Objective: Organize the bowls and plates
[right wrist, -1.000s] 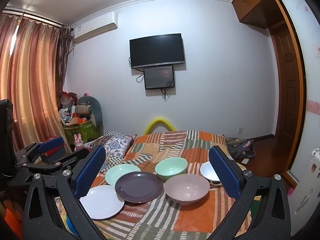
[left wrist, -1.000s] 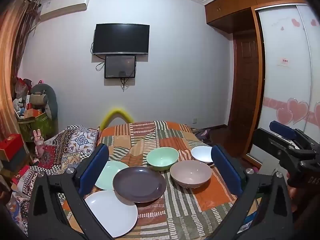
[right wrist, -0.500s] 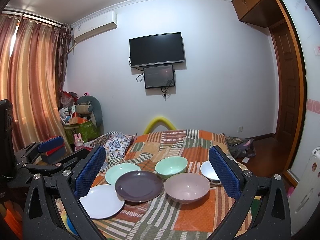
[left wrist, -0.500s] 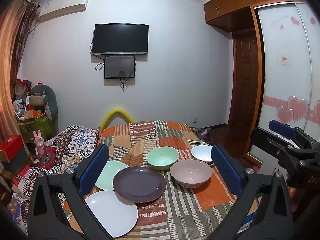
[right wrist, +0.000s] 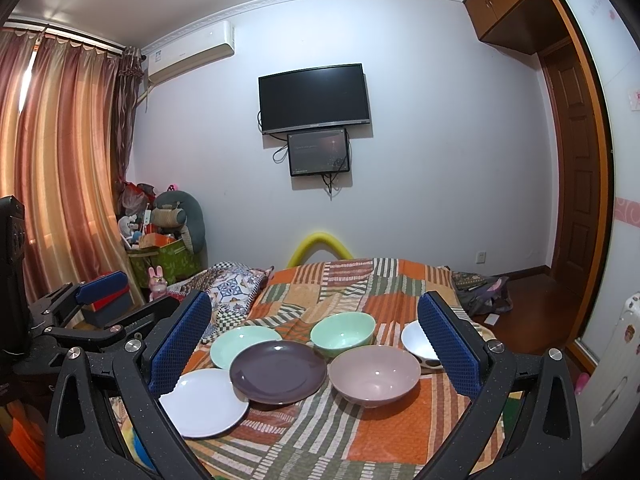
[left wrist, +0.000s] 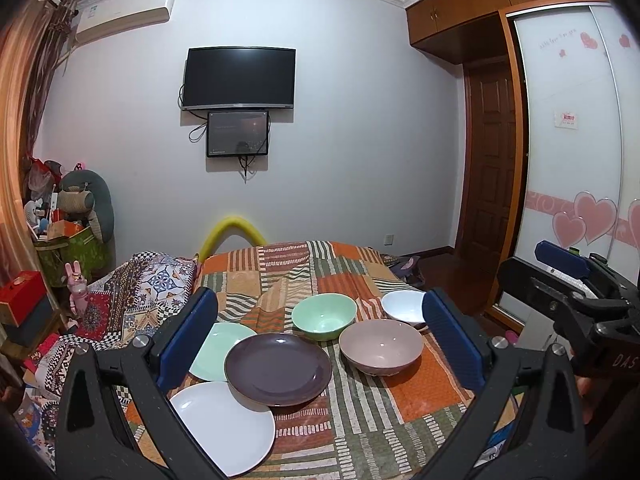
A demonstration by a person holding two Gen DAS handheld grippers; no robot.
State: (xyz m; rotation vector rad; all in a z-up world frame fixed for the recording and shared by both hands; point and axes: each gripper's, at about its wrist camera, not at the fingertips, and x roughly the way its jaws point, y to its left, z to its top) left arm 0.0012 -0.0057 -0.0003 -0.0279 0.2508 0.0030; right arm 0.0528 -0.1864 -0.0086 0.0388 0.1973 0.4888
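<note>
Crockery lies on a bed covered by a striped patchwork quilt in the left wrist view. The left gripper hangs above the near end of the bed with its blue pads spread wide and nothing between them. A dark purple plate sits near the middle of the near end, its rim overlapping both a white plate at the near left corner and a pale green plate behind that. A green bowl stands upright just beyond the purple plate, a pink bowl to its right and nearer, almost touching it. A white bowl rests by the right edge of the bed, partly hidden by the right pad. The right gripper shows at the right of the frame, off the bed's right edge.

From the right wrist view, the right gripper is likewise wide open and empty, held above the near end. Between its pads lie the dark purple plate, white plate and pale green plate in an overlapping cluster toward the left edge, with the green bowl and pink bowl beside them. The white bowl is half covered by the right pad. The left gripper appears off the left edge of the bed, in front of the curtain.
</note>
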